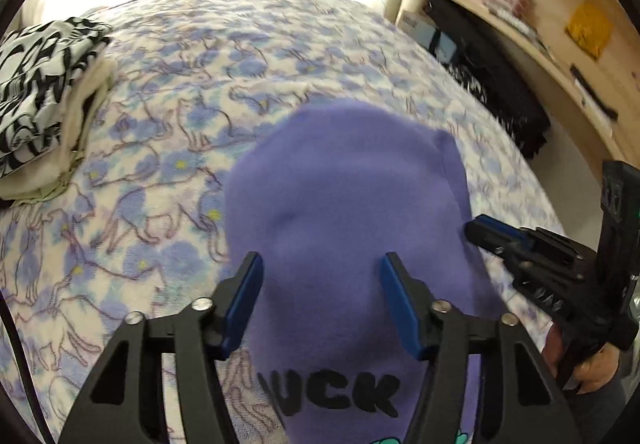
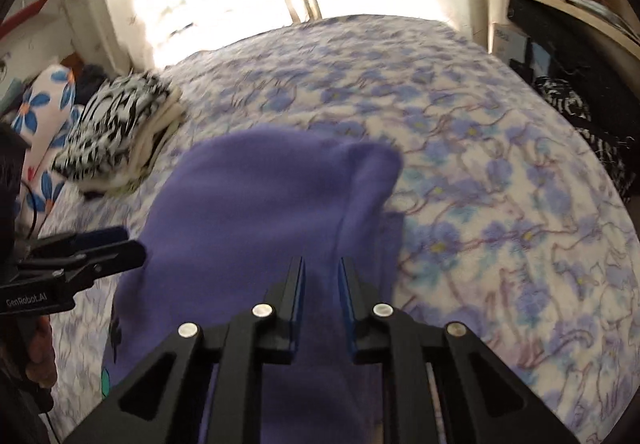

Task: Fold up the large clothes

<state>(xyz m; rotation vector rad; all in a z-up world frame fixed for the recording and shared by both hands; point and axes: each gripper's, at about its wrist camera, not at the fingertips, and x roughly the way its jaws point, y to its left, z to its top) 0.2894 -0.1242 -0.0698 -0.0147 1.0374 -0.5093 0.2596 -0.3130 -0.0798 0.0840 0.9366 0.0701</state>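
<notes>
The purple fleece garment (image 1: pixel 344 204) lies on the bed, over a blanket (image 1: pixel 208 56) printed with blue flowers and outlined cats. In the left wrist view it fills the lower middle of the frame, with black letters reading "UCK" near the bottom edge. In the right wrist view the same garment (image 2: pixel 256 212) spreads from the centre down to the bottom, its far end rounded and bunched.

The left claw (image 1: pixel 320 304) stands partly open above the garment; its blue pads (image 1: pixel 244 300) sit clearly apart with purple cloth showing in the gap, and nothing is pinched. The right claw (image 2: pixel 320 304) has its jaws drawn close together with a narrow slot between them, over the garment; whether cloth is caught in that slot I cannot tell. In the left wrist view the right claw (image 1: pixel 480 230) also shows at the right edge, its tip at the garment's border.

A folded stack of black-and-white patterned clothes (image 1: pixel 44 92) rests on the blanket at the upper left. Wooden shelves (image 1: pixel 560 24) with boxes stand at the upper right.
</notes>
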